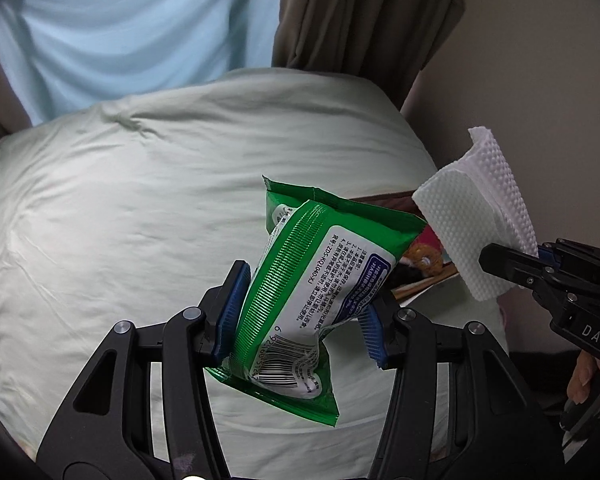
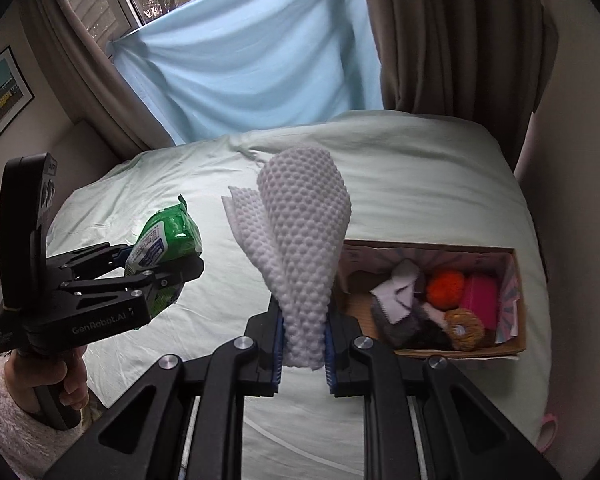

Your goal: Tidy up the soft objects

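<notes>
Left wrist cam: sits behind its own fingers, angled steeply down at the pale green bed (image 1: 120, 200), close; curtain top, right gripper (image 1: 500, 264) at right edge. Right wrist cam: same downward tilt, a bit wider, takes in window, cardboard box (image 2: 516, 304) at right, left gripper (image 2: 172, 268) at left. Shared: bed, blue sheet, brown curtain; each sees the other gripper.

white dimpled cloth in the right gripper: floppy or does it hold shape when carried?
Probably floppy: the white dimpled cloth folds over itself above the right gripper, which is shut on its bunched lower end. Likely light, since its layers stand up unsupported. The embossed texture should resist slipping. The cardboard box lies just right of it.
</notes>
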A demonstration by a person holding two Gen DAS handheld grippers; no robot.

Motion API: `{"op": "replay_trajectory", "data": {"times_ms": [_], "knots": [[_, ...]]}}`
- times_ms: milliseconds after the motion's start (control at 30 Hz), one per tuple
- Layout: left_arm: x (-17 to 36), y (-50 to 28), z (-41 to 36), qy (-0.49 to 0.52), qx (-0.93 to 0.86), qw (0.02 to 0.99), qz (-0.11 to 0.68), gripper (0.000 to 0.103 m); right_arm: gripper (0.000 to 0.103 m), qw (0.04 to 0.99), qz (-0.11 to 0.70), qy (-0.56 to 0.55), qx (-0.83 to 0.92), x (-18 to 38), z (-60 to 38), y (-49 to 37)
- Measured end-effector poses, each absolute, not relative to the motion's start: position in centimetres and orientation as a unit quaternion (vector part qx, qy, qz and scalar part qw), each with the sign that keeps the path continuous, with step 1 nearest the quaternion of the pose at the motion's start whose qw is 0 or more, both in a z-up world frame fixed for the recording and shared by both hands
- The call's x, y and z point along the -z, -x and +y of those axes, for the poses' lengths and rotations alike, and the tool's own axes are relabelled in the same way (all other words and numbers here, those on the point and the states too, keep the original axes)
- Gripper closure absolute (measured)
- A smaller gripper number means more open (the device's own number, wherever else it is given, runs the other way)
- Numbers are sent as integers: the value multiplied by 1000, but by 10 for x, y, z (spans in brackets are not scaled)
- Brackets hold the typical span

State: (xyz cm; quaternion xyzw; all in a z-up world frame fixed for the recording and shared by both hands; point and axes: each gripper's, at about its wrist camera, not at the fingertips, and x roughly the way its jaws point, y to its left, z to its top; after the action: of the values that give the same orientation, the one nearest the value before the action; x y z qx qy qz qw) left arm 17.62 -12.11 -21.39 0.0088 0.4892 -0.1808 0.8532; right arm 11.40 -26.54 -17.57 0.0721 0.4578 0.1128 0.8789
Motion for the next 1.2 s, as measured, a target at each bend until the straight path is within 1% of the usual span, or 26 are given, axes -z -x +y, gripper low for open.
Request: {"op": "replay_trajectory", "data": {"times_ms": [233,367,500,600,767,800,867,900,933,967,1000,1033,1067,1200], "knots": [[266,-195,-189,16,155,828,538,55,88,863,486,-85,-109,212,-333,-141],[304,-218,-217,8,137,813,566,55,88,855,502,-84,-105,242,-358,-160],[344,-237,-237,-5,121,796,594,55,88,841,523,-94,-100,274,-373,-177],[370,-246,-247,-7,114,783,611,55,88,834,537,-80,-97,293,-376,-185],[395,-253,-261,-17,113,770,628,55,88,813,565,-87,-112,326,-381,-201],[396,-254,-260,-18,116,769,628,54,88,808,570,-91,-115,330,-382,-204],[398,-255,-261,-31,115,767,630,43,88,803,575,-102,-119,338,-385,-210],[397,-255,-260,-37,113,768,630,19,85,802,576,-106,-120,340,-386,-213],[396,-252,-259,-41,112,770,626,0,80,801,577,-109,-121,342,-387,-214],[394,-251,-258,-41,110,774,622,0,58,800,577,-111,-121,343,-390,-216],[393,-249,-256,-40,107,776,620,0,23,802,574,-113,-120,344,-392,-217],[393,-248,-253,-37,105,774,623,0,9,805,569,-116,-119,344,-394,-217],[393,-248,-250,-31,103,771,628,0,0,806,567,-119,-122,344,-396,-216],[390,-242,-238,-23,95,771,630,0,0,805,568,-125,-115,343,-400,-212]]}}
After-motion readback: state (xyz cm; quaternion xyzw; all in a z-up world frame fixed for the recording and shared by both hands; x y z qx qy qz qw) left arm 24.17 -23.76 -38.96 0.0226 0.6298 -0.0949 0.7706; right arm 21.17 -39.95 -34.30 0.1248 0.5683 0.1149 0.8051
